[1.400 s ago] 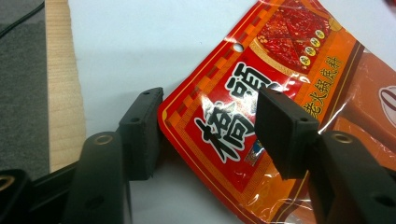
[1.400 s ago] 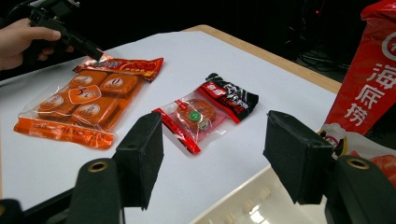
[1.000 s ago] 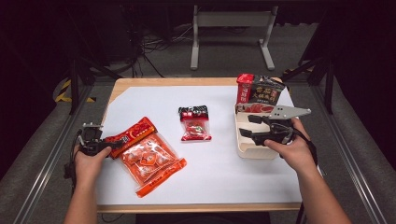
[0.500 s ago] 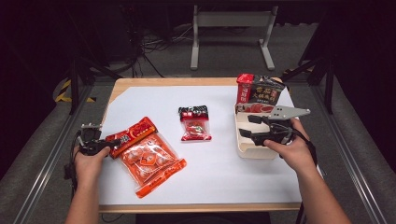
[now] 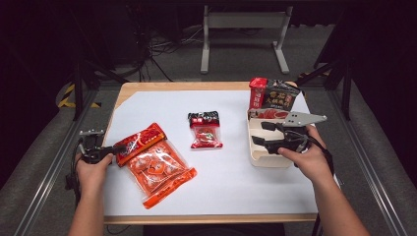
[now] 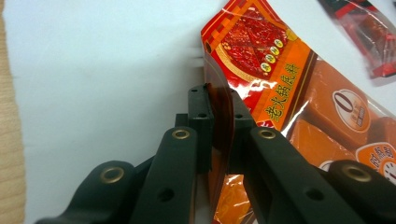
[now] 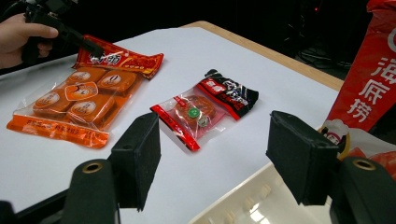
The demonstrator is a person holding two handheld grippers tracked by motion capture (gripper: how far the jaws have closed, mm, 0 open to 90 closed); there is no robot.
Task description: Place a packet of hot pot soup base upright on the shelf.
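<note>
A large orange packet [image 5: 157, 167] of wrapped blocks lies at the front left of the white table cover. My left gripper [image 5: 118, 147] sits at its upper left end. Its jaws have just been closing, and they now pinch the packet's red top edge [image 6: 220, 100] between the pads. The orange packet [image 6: 299, 88] runs off to the right of the jaws. My right gripper [image 5: 258, 132] hovers over a white tray [image 5: 268, 160] at the right, open with nothing between its pads [image 7: 140, 154]. A small red and black packet [image 5: 205, 130] lies mid-table.
A red and dark snack bag [image 5: 273, 93] stands behind the tray at the back right; its red side [image 7: 369, 84] rises beside my right jaw. The tray's rim [image 7: 243, 200] lies just under that gripper. The wooden table edge [image 5: 196, 85] borders the white cover.
The left gripper's jaws have closed onto the orange packet's top edge. Both hands have stayed where they were.
</note>
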